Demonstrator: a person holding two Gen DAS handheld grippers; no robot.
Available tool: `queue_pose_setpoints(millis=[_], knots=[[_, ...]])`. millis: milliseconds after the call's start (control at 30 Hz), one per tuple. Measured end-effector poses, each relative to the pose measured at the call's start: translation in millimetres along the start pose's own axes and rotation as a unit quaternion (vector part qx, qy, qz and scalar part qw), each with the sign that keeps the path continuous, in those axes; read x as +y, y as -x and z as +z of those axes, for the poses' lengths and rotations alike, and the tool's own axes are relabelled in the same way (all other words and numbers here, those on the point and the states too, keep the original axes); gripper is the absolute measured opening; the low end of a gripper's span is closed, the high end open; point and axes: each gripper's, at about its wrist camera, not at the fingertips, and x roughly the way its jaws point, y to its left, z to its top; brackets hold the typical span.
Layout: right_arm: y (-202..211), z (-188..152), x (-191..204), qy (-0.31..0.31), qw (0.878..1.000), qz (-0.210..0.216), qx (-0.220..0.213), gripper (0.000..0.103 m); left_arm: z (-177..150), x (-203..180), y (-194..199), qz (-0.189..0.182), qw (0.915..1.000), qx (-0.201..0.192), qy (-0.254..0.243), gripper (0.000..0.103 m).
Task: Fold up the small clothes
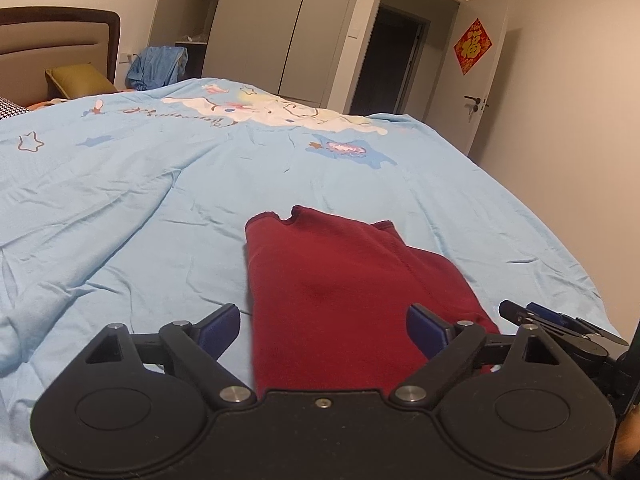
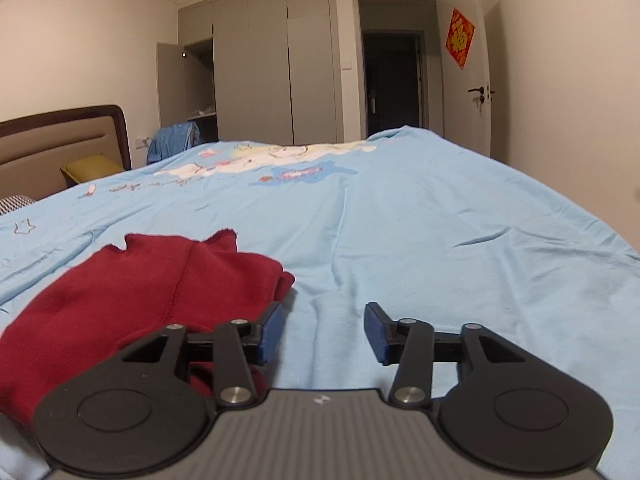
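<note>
A dark red garment lies on the light blue bedspread at the near side of the bed, folded into a roughly rectangular, layered stack. Its fabric looks soft and matte, like fleece or thick knit, with a stitched seam running along the top layer and a notched, slightly frayed edge at the far end. A second layer peeks out on the right side beneath the upper one, and the surface shows a shallow dent near the middle. The left gripper hovers over the near end of the garment with its blue-padded fingers spread wide, one on each side of the cloth, holding nothing. The right gripper sits just beside the garment's right edge, its fingers also spread apart over bare bedspread, empty; its left finger is close to the cloth's corner, though contact cannot be told. The bedspread is wrinkled and carries cartoon prints farther back.
</note>
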Motion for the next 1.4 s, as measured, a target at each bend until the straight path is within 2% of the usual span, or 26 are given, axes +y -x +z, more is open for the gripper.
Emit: queue_pose_setpoints(millis=[167, 233, 333, 667, 933, 1167, 1400], knots=[[39.0, 5.4, 3.4, 0.016, 0.999, 0.005, -0.038, 0.079, -5.9, -9.9, 21.9, -0.001, 0.9999, -0.017, -0.001, 0.098], [56.0, 7.0, 5.3, 0.016, 0.998, 0.010, -0.056, 0.094, -8.2, -13.1, 32.0, 0.004, 0.9996, -0.028, -0.002, 0.102], [80.6, 7.8, 10.4, 0.018, 0.996, 0.017, -0.082, 0.101, -11.0, -17.2, 46.4, 0.012, 0.9990, -0.044, -0.006, 0.102], [152.9, -6.6, 26.8, 0.013, 0.992, 0.039, -0.119, 0.103, -40.1, -22.1, 99.8, 0.025, 0.9965, -0.074, -0.031, 0.102], [202.3, -44.9, 42.2, 0.021, 0.992, 0.044, -0.120, 0.103, -83.7, -16.2, 136.3, 0.027, 0.9954, -0.078, -0.050, 0.102], [226.5, -77.6, 50.6, 0.021, 0.993, 0.033, -0.114, 0.103, -117.4, -10.9, 152.2, 0.018, 0.9945, -0.086, -0.057, 0.102], [232.7, -92.0, 61.9, 0.039, 0.993, 0.028, -0.112, 0.103, -132.7, -9.4, 151.6, 0.008, 0.9957, -0.070, -0.060, 0.102]])
